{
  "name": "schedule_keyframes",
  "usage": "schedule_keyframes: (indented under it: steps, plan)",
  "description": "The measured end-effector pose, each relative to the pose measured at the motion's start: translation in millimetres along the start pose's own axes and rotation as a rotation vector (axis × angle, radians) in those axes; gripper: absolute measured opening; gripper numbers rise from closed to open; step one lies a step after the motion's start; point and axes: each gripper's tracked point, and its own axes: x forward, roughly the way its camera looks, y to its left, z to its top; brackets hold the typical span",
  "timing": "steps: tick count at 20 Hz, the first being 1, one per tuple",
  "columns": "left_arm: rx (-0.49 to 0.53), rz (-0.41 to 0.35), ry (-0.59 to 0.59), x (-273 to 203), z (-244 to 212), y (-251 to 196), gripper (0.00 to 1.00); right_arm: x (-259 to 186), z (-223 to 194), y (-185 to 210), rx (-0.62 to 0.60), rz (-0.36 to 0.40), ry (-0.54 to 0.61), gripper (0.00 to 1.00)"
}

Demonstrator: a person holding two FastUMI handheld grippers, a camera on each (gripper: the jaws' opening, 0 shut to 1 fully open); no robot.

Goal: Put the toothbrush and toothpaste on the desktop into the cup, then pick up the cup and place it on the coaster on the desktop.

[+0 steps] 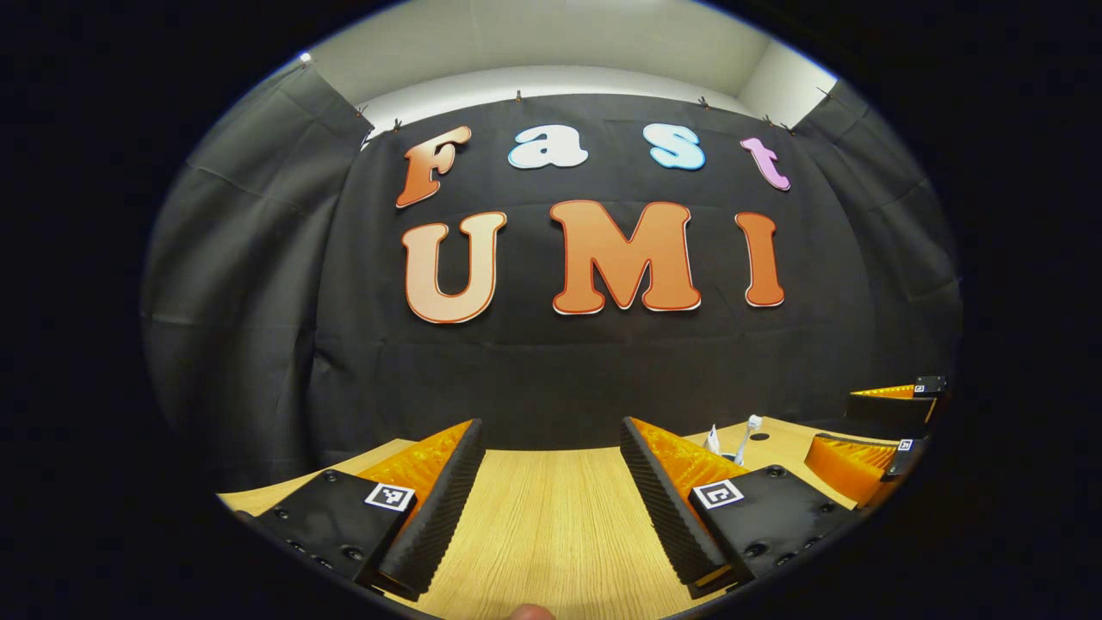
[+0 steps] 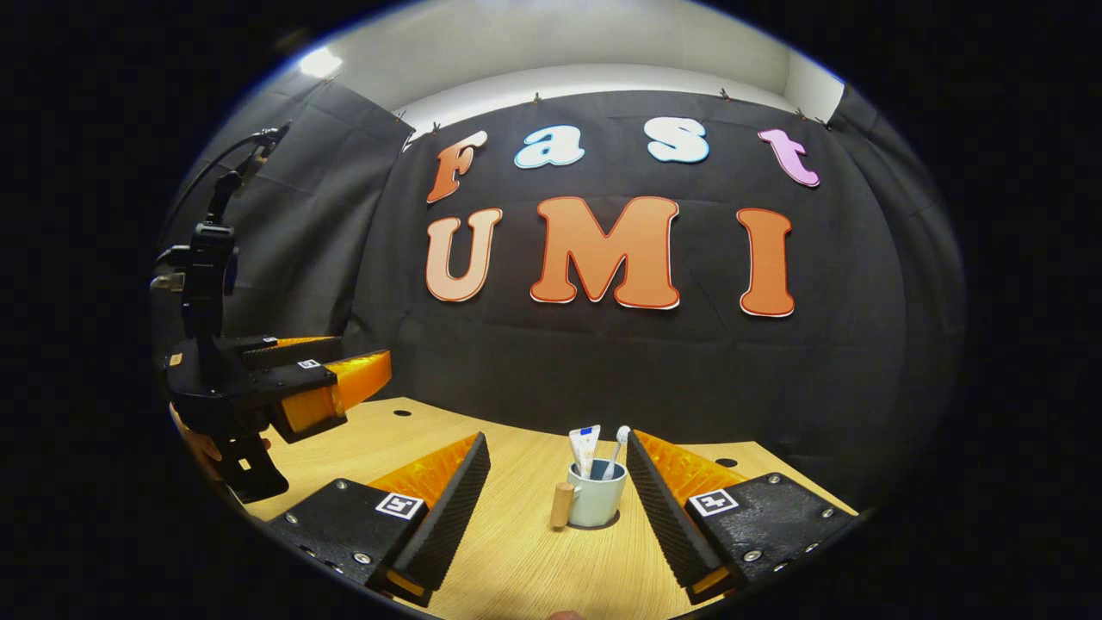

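Note:
A pale blue-green cup [image 2: 596, 501] with a wooden handle [image 2: 561, 505] stands on the wooden desktop [image 2: 516, 551]. It sits just ahead of my right gripper [image 2: 555, 441], which is open, the cup near its right finger. A toothpaste tube [image 2: 585, 448] and a white toothbrush [image 2: 616, 446] stand upright in the cup. A thin dark edge shows at the cup's foot; I cannot tell whether it is the coaster. My left gripper [image 1: 549, 426] is open over bare wood. Past its right finger I see the toothbrush [image 1: 749, 435] and toothpaste [image 1: 713, 441] tops.
In the right gripper view the left gripper [image 2: 357, 355] hovers above the desktop at far left, a hand [image 2: 194, 443] under it. In the left gripper view the right gripper [image 1: 831, 422] shows at far right. Small dark holes [image 2: 726, 462] dot the desktop. Black cloth closes the back.

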Motion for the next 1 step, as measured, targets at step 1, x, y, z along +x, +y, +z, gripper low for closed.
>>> schedule_keyframes:
  steps: [1]
  plan:
    - [0.001,0.0,-0.003,1.0,-0.6,-0.5,1.0,1.1,-0.8,-0.1,0.0,-0.001,0.002,0.96]
